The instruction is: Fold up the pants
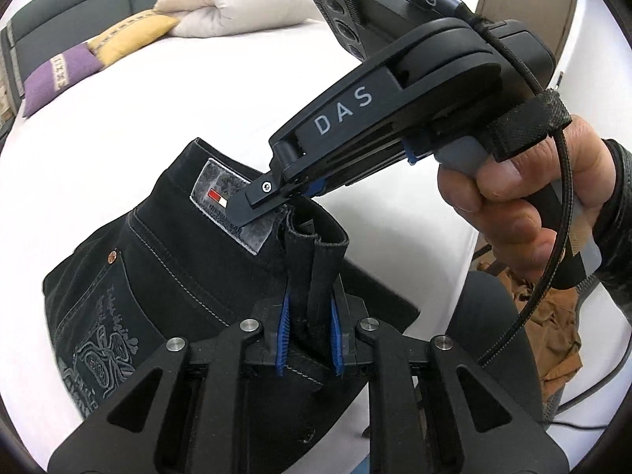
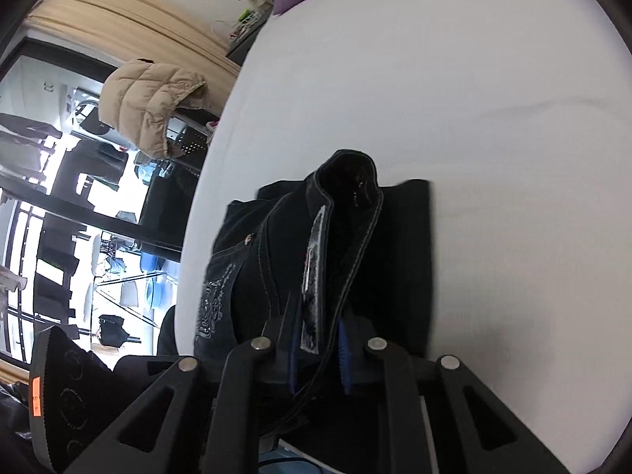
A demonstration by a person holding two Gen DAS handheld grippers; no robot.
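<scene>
lying folded on the white bed (image 1: 130, 91), the black pants (image 1: 166, 260) have their waistband lifted at two spots by the grippers. the left gripper (image 1: 310, 330) is clenched on a bunched fold of the waistband, its blue pads (image 1: 285, 328) pressing the dark cloth from both sides. only the left wrist view shows the right gripper (image 1: 276, 201) from outside: its fingertips pinch the waistband edge at the grey leather patch (image 1: 237, 213), and a hand (image 1: 509, 213) wraps its handle, a strap over one finger. that view alone also gives the embroidered back pocket (image 1: 102, 339), a copper rivet (image 1: 112, 254), a folded white duvet (image 1: 233, 0) and yellow and purple pillows against the headboard. the right wrist view shows what the other cannot — the waistband standing up in a loop (image 2: 347, 181) in front of the right gripper's own fingers, the patch (image 2: 314, 276) seen edge-on between them, and beyond the bed's edge a beige puffer jacket (image 2: 150, 106) and bright windows. in it the right gripper (image 2: 318, 351) is closed on the waistband, cloth filling the gap. hard to make out: the lower legs of the pants are hidden under the gripper bodies in both views, the patch lettering is too blurred to read, and the room past the bed is washed out — the brown heap (image 1: 545, 316) at the floor stays unclear.
</scene>
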